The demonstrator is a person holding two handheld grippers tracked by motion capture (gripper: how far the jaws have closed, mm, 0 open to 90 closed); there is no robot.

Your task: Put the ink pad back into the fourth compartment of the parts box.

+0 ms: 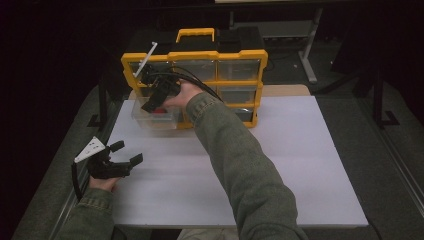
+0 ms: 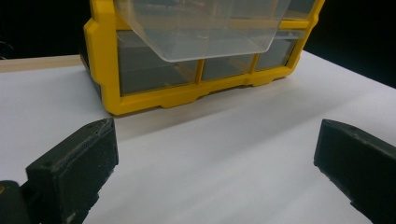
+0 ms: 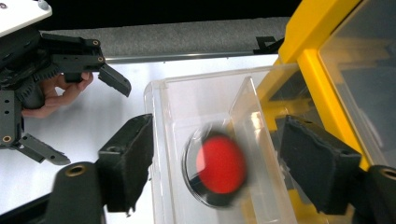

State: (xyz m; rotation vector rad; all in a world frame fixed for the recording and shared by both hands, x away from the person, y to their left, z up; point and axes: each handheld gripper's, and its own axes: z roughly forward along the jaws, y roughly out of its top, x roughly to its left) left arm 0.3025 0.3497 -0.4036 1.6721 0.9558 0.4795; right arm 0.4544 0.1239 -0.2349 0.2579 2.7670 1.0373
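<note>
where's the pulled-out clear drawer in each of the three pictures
High view: clear drawer left of centre, under the right gripper.
Left gripper view: top centre, jutting from the cabinet.
Right gripper view: centre, holding a red disc.
Shared landmark: the yellow cabinet.

My work surface is a table (image 1: 300, 170) with a plain white top, rectangular, bounded by darker grey borders on its left and right. A strip of bare wood shows along the far edge, behind the white sheet. I see one thing standing directly on it: a yellow organiser (image 1: 210, 55) with clear-fronted compartments and a yellow carry handle on top, set upright at the far left of the white area, its base touching the top. A clear drawer (image 1: 150, 119) juts out of its lower left front and hangs over the table; I cannot tell whether it touches the surface.
</note>
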